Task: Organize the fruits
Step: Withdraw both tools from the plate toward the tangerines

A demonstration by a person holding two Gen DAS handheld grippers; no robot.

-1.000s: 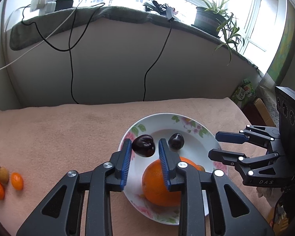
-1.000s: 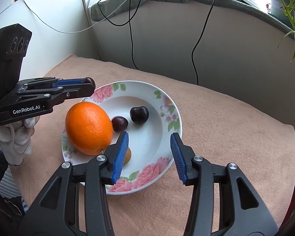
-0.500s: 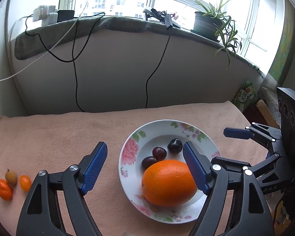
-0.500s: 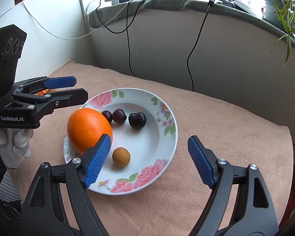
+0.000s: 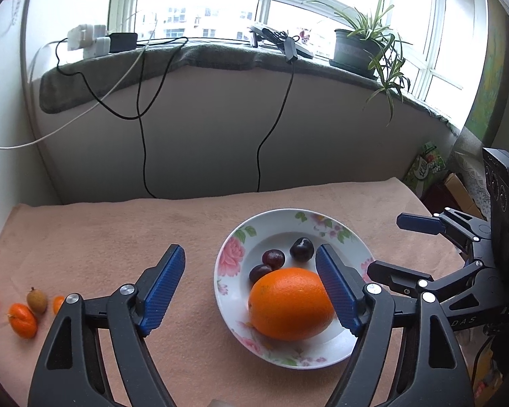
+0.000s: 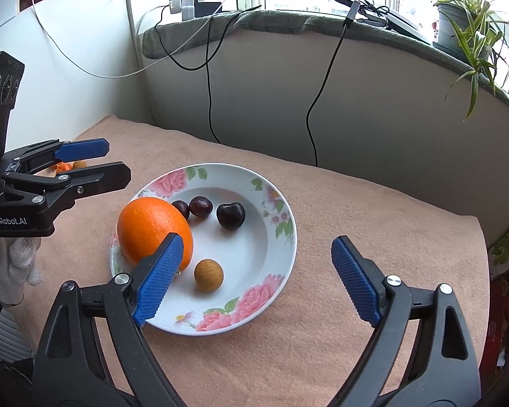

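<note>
A floral plate (image 5: 234, 240) (image 6: 281, 203) on the peach cloth holds a large orange (image 5: 290, 305) (image 6: 152, 230), three dark cherries (image 5: 302, 249) (image 6: 230, 215) and a small brown longan (image 6: 208, 274). My left gripper (image 5: 250, 249) hangs open above the plate's near left side, with nothing between its pads. My right gripper (image 6: 257, 239) hovers over the plate's near side. Its jaws are opening wide, the longan lies below them untouched. In the right wrist view the left gripper (image 6: 95, 166) shows at the left.
Small orange kumquats (image 5: 23, 320) and another longan (image 5: 36, 300) lie on the cloth at the far left. A low wall with hanging black cables (image 5: 142, 142) rises behind the table. A potted plant (image 5: 356, 47) stands on the sill. Boxes (image 5: 427, 166) sit past the right edge.
My left gripper let go of a cherry, which now lies in the plate, and drew up and back. My right gripper spread wide, leaving the longan in the plate.
</note>
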